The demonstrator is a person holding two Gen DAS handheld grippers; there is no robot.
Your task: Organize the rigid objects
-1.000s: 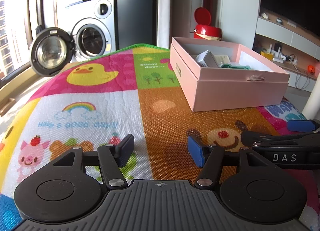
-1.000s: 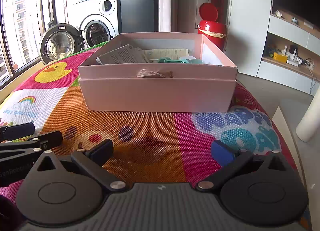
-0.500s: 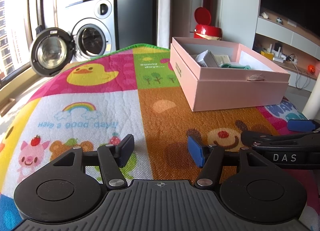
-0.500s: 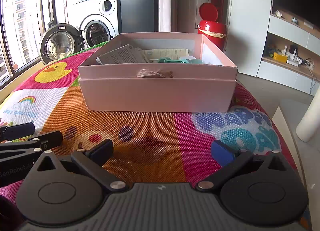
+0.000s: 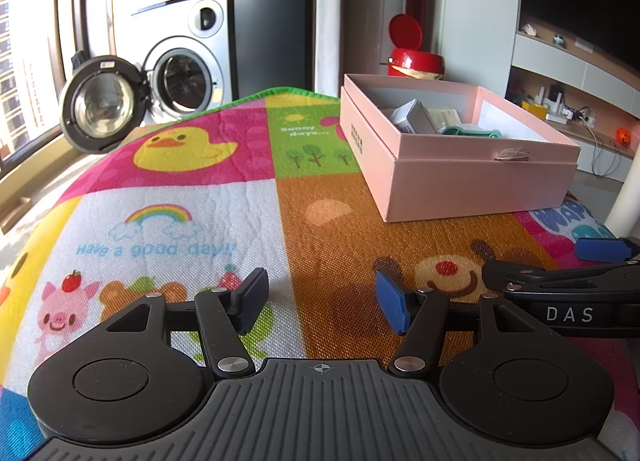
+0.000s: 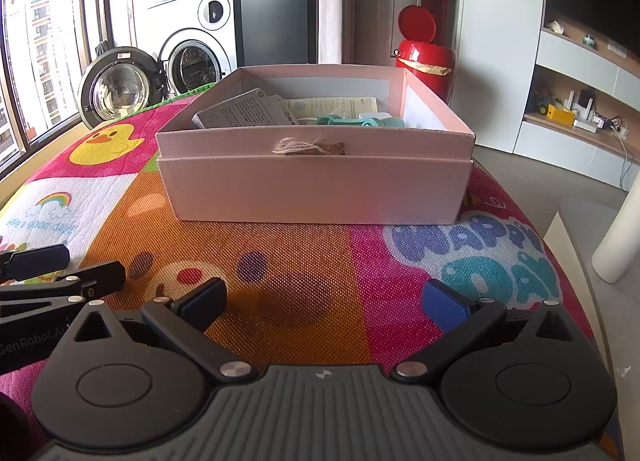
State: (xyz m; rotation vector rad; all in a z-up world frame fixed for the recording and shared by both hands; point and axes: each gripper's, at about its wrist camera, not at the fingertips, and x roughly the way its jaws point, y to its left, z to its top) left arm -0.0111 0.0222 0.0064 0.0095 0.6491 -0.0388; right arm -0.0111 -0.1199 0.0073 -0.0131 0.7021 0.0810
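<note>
The left gripper [image 5: 322, 303] hangs over the play mat [image 5: 200, 197] with its jaws parted and nothing between them, only the white and orange squares of the mat showing in the gap. The right gripper [image 6: 324, 303] sits just beside it on the same mat, its jaws spread wider, also empty, over the orange and pink print. Each gripper's side shows at the edge of the other's view, close by but not touching. Beyond the right gripper's jaws, straight ahead, stands the pink box [image 6: 316, 185], open-topped, resting on the mat; from the left gripper it lies ahead and to the right of the jaws [image 5: 472, 181]. Inside it lie a grey printed packet [image 6: 244, 111] toward the left, a folded paper sheet [image 6: 336, 105] at the back, and a teal plastic piece [image 6: 348, 121] near the middle. Farther off, past the mat's edge, a red bin [image 6: 426, 53] stands with its lid up, and left of it a washing machine [image 6: 192, 61] with its round door swung open.
</note>
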